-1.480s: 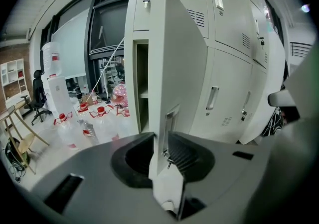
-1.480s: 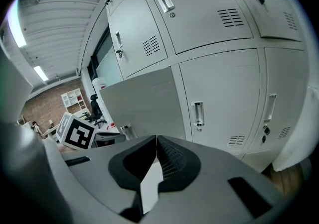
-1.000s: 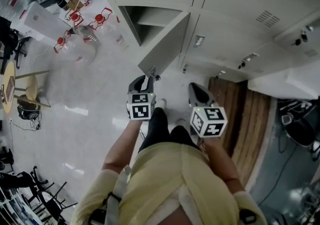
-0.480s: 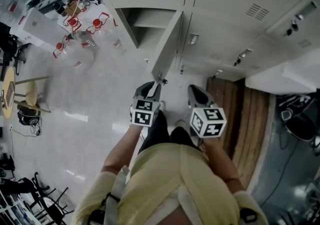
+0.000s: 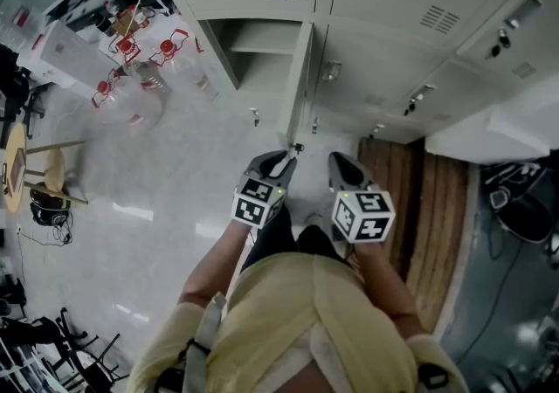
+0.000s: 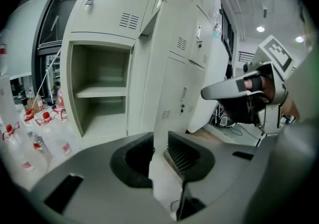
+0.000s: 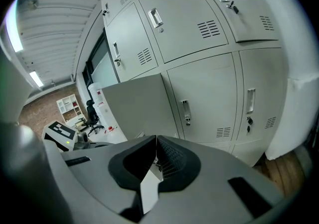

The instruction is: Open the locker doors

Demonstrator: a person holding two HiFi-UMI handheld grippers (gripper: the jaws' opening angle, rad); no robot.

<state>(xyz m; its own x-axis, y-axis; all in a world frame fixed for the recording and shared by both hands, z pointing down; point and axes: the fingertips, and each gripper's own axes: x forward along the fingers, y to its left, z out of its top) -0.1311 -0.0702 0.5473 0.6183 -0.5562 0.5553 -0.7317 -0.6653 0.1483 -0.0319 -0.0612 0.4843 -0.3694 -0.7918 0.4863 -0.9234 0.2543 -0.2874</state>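
Note:
A bank of pale grey lockers point(image 5: 393, 51) stands ahead. One lower locker point(image 5: 253, 51) is open, with an empty shelf point(image 6: 99, 88) inside. Its door point(image 5: 300, 86) swings out toward me, nearly edge-on. My left gripper point(image 5: 284, 160) is shut on the door's free edge, and the door panel point(image 6: 167, 68) runs up from between the jaws of the left gripper point(image 6: 159, 141). My right gripper point(image 5: 341, 164) hangs just to the right, shut and empty, apart from the lockers. It point(image 7: 154, 156) faces the closed lower doors point(image 7: 214, 98), with the open door point(image 7: 134, 108) at its left.
Clear water bottles with red caps point(image 5: 131, 51) lie on the white floor left of the lockers. A strip of wooden planks point(image 5: 419, 199) runs at the right beside a white block point(image 5: 489, 134). A stool point(image 5: 52, 164) stands at the far left.
The left gripper has moved to the right with the door's edge in it, so the door has swung from a slant to nearly edge-on. The right gripper has barely shifted.

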